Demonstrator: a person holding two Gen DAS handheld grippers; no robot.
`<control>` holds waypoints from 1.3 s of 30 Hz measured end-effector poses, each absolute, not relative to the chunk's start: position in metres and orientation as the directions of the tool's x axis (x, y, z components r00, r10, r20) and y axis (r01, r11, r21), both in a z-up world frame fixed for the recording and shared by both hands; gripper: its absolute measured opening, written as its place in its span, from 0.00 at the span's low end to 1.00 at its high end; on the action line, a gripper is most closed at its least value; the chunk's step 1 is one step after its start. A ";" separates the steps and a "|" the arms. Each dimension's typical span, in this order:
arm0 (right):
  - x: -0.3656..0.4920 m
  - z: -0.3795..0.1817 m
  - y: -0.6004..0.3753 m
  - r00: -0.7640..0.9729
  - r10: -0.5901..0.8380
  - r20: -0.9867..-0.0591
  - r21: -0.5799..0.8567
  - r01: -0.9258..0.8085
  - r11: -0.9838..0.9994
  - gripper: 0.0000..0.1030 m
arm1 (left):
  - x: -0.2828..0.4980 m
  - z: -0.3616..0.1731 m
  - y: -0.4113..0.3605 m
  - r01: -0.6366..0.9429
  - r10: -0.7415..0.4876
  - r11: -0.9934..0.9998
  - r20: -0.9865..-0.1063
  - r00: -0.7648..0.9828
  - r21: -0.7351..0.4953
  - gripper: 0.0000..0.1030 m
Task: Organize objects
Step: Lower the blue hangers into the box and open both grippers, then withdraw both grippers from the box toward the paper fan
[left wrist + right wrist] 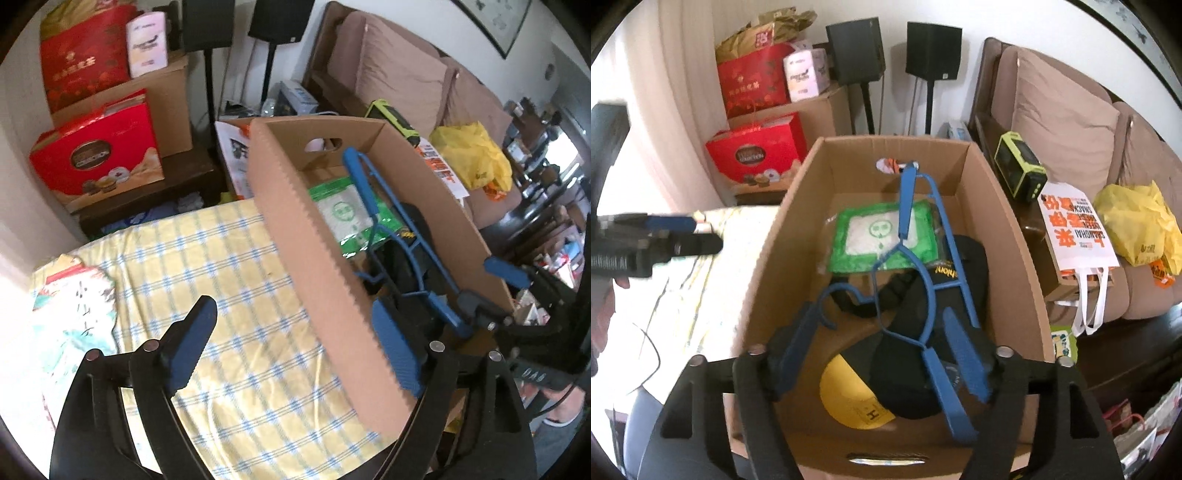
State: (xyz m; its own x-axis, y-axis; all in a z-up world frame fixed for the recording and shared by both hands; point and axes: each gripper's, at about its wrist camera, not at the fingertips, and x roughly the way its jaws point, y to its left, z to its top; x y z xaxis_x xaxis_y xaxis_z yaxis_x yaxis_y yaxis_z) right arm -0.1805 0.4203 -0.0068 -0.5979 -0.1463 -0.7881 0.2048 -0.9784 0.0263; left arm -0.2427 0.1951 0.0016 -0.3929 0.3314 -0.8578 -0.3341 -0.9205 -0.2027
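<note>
I see my right gripper [879, 354] with fingers spread wide over the cardboard box [768, 258], gripping nothing; the blue hanger [923, 236] lies inside between them. My left gripper [295, 343] stands wide open, straddling the box wall, empty.

Left gripper [295, 341]: black linkage arms are fitted with round silver pins at the joints, and blue textured pads are mounted on the fingers [397, 352]. Right gripper [877, 360]: the same build is noted, with black slotted arms, silver pins and long blue fingers [964, 356]. White lettering is seen on one black body; it cannot be read. A thin dark cable is observed.
</note>
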 end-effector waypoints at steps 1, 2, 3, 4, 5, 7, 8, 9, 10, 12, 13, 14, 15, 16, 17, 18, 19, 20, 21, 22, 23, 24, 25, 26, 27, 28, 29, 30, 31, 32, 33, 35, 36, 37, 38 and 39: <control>-0.180 -0.005 0.419 -0.601 -0.149 -0.786 0.034 0.198 -0.980 0.75 | -0.241 0.001 0.191 -0.330 0.326 -0.923 -0.857 -0.399 -0.198 0.85; -0.181 -0.004 0.418 -0.601 -0.152 -0.785 0.040 0.195 -0.980 0.77 | -0.237 0.001 0.186 -0.324 0.323 -0.926 -0.854 -0.407 -0.196 0.85; -0.180 -0.004 0.417 -0.601 -0.153 -0.784 0.044 0.192 -0.980 0.77 | -0.236 0.001 0.183 -0.322 0.322 -0.926 -0.853 -0.410 -0.195 0.85; -0.181 -0.003 0.415 -0.601 -0.152 -0.784 0.045 0.189 -0.981 0.78 | -0.233 0.002 0.179 -0.320 0.320 -0.928 -0.852 -0.415 -0.193 0.85; -0.181 -0.003 0.414 -0.602 -0.151 -0.784 0.045 0.187 -0.981 0.81 | -0.231 0.002 0.176 -0.319 0.317 -0.929 -0.851 -0.419 -0.189 0.86; -0.181 -0.002 0.410 -0.606 -0.142 -0.783 0.038 0.182 -0.983 0.83 | -0.224 0.003 0.170 -0.314 0.304 -0.934 -0.846 -0.438 -0.172 0.90; -0.180 -0.001 0.408 -0.608 -0.139 -0.781 0.035 0.180 -0.983 0.84 | -0.221 0.004 0.167 -0.312 0.297 -0.936 -0.842 -0.451 -0.164 0.97; -0.179 0.000 0.406 -0.610 -0.139 -0.780 0.034 0.180 -0.983 0.85 | -0.217 0.005 0.163 -0.310 0.296 -0.937 -0.834 -0.466 -0.159 0.99; -0.179 0.000 0.404 -0.612 -0.141 -0.778 0.036 0.180 -0.983 0.87 | -0.215 0.006 0.161 -0.310 0.296 -0.938 -0.831 -0.472 -0.158 0.99; -0.178 0.001 0.399 -0.612 -0.144 -0.778 0.040 0.180 -0.983 0.92 | -0.210 0.006 0.155 -0.298 0.287 -0.942 -0.826 -0.485 -0.152 0.99; -0.177 0.002 0.395 -0.611 -0.144 -0.779 0.039 0.182 -0.983 0.97 | -0.208 0.006 0.153 -0.294 0.285 -0.944 -0.824 -0.490 -0.151 0.99; -0.177 0.002 0.393 -0.612 -0.142 -0.778 0.037 0.182 -0.983 1.00 | -0.206 0.006 0.150 -0.292 0.284 -0.945 -0.822 -0.493 -0.151 1.00; -0.176 0.002 0.390 -0.614 -0.140 -0.777 0.035 0.180 -0.983 1.00 | -0.203 0.006 0.148 -0.288 0.279 -0.946 -0.820 -0.499 -0.146 1.00; -0.175 0.003 0.387 -0.614 -0.137 -0.777 0.033 0.178 -0.984 1.00 | -0.200 0.005 0.147 -0.287 0.276 -0.947 -0.819 -0.502 -0.143 1.00; -0.174 0.003 0.384 -0.613 -0.138 -0.778 0.035 0.177 -0.984 1.00 | -0.197 0.005 0.145 -0.286 0.271 -0.948 -0.818 -0.508 -0.137 1.00; -0.174 0.003 0.382 -0.614 -0.140 -0.777 0.038 0.177 -0.984 1.00 | -0.195 0.005 0.144 -0.286 0.269 -0.949 -0.816 -0.511 -0.133 1.00; -0.173 0.004 0.378 -0.616 -0.145 -0.774 0.044 0.177 -0.983 1.00 | -0.193 0.005 0.142 -0.285 0.266 -0.950 -0.815 -0.515 -0.129 1.00; -0.172 0.004 0.376 -0.616 -0.148 -0.773 0.049 0.176 -0.983 1.00 | -0.191 0.005 0.141 -0.284 0.264 -0.950 -0.813 -0.518 -0.128 1.00; -0.171 0.004 0.374 -0.616 -0.152 -0.773 0.052 0.177 -0.983 1.00 | -0.189 0.005 0.138 -0.280 0.264 -0.951 -0.811 -0.523 -0.129 1.00; -0.170 0.003 0.371 -0.615 -0.156 -0.773 0.056 0.179 -0.982 1.00 | -0.188 0.005 0.136 -0.279 0.264 -0.952 -0.810 -0.524 -0.130 1.00; -0.169 0.003 0.368 -0.616 -0.157 -0.772 0.057 0.179 -0.982 1.00 | -0.187 0.005 0.133 -0.275 0.265 -0.952 -0.809 -0.525 -0.133 1.00; -0.168 0.003 0.366 -0.616 -0.158 -0.771 0.059 0.178 -0.982 1.00 | -0.185 0.006 0.130 -0.270 0.265 -0.953 -0.808 -0.526 -0.137 1.00; -0.167 0.003 0.363 -0.616 -0.160 -0.771 0.063 0.177 -0.982 1.00 | -0.184 0.006 0.127 -0.263 0.263 -0.955 -0.807 -0.528 -0.139 1.00; -0.166 0.003 0.361 -0.617 -0.164 -0.770 0.068 0.176 -0.982 1.00 | -0.183 0.007 0.125 -0.258 0.260 -0.956 -0.806 -0.531 -0.138 1.00; -0.165 0.003 0.360 -0.617 -0.167 -0.769 0.072 0.176 -0.982 1.00 | -0.181 0.008 0.122 -0.252 0.256 -0.958 -0.804 -0.536 -0.136 1.00; -0.164 0.003 0.357 -0.618 -0.171 -0.768 0.076 0.176 -0.981 1.00 | -0.180 0.008 0.119 -0.245 0.251 -0.960 -0.803 -0.541 -0.135 1.00; -0.163 0.003 0.355 -0.618 -0.172 -0.767 0.078 0.177 -0.981 1.00 | -0.179 0.009 0.115 -0.237 0.246 -0.962 -0.801 -0.545 -0.134 1.00; -0.162 0.003 0.353 -0.618 -0.173 -0.767 0.078 0.177 -0.981 1.00 | -0.178 0.010 0.110 -0.226 0.243 -0.964 -0.798 -0.551 -0.138 1.00; -0.161 0.004 0.350 -0.618 -0.173 -0.767 0.078 0.178 -0.981 1.00 | -0.176 0.010 0.107 -0.219 0.242 -0.966 -0.797 -0.553 -0.141 1.00; -0.160 0.004 0.348 -0.618 -0.173 -0.767 0.077 0.179 -0.981 1.00 | -0.175 0.011 0.102 -0.205 0.237 -0.968 -0.796 -0.558 -0.144 1.00; -0.159 0.004 0.346 -0.619 -0.174 -0.766 0.076 0.181 -0.980 1.00 | -0.174 0.012 0.097 -0.191 0.232 -0.970 -0.793 -0.563 -0.148 1.00; -0.158 0.005 0.340 -0.620 -0.180 -0.764 0.078 0.188 -0.979 1.00 | -0.171 0.014 0.088 -0.169 0.219 -0.975 -0.789 -0.574 -0.147 1.00; -0.157 0.005 0.338 -0.621 -0.182 -0.762 0.080 0.189 -0.979 1.00 | -0.170 0.016 0.082 -0.158 0.210 -0.977 -0.787 -0.580 -0.144 1.00; -0.156 0.006 0.334 -0.622 -0.186 -0.761 0.083 0.192 -0.978 1.00 | -0.169 0.015 0.079 -0.152 0.204 -0.978 -0.786 -0.583 -0.141 1.00; -0.156 0.006 0.331 -0.621 -0.191 -0.760 0.085 0.196 -0.977 1.00 | -0.168 0.015 0.075 -0.145 0.198 -0.980 -0.787 -0.585 -0.139 1.00; -0.155 0.006 0.329 -0.621 -0.194 -0.759 0.086 0.199 -0.976 1.00 | -0.167 0.015 0.070 -0.137 0.194 -0.981 -0.787 -0.585 -0.140 1.00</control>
